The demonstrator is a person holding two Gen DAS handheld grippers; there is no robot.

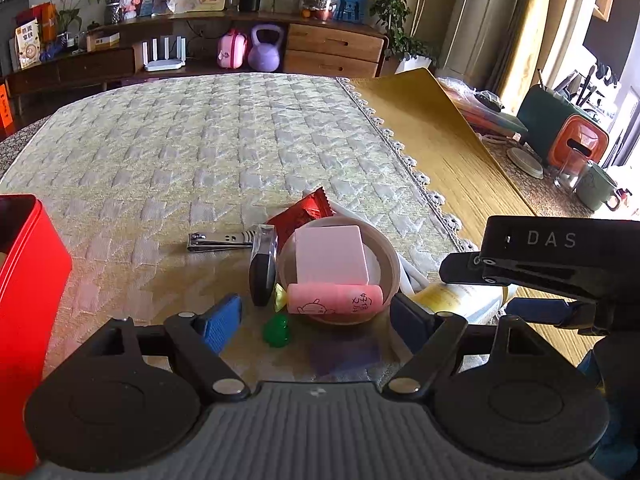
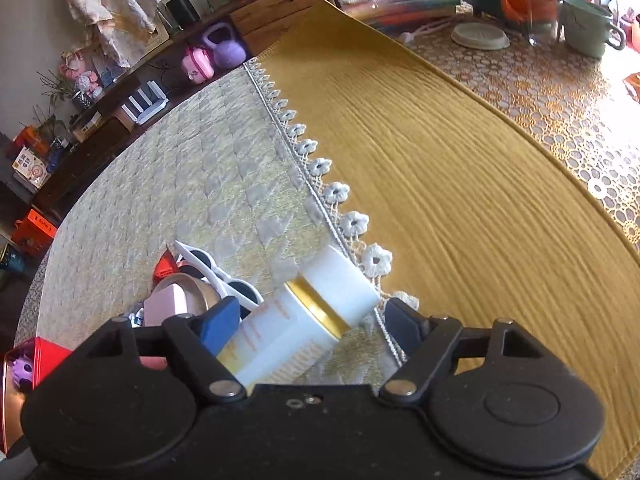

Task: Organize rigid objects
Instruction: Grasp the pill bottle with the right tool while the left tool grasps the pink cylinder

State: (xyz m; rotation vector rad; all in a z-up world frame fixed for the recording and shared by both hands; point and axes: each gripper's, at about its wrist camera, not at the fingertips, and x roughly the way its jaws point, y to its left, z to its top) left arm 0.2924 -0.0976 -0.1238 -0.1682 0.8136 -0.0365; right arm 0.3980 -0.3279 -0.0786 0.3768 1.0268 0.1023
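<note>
Lettering "DAS" on right tongs (image 1: 532,304); bottle (image 2: 296,328) print unreadable.

Red tin (image 1: 28,280): cut by frame edge, contents unreadable. White bottle (image 2: 296,328): base hidden behind right gripper (image 2: 316,320). Sunglasses (image 2: 216,276): partly covered by bowl (image 2: 192,288).

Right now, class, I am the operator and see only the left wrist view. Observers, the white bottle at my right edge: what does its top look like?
Observer: The white bottle lies on its side, with a white cap above a gold band.
Operator: Is the right gripper closed on it?
Observer: No. The right gripper is open, with the bottle between its fingers.
Operator: Anything in the red tin?
Observer: Something purple lies inside the red tin.
</note>
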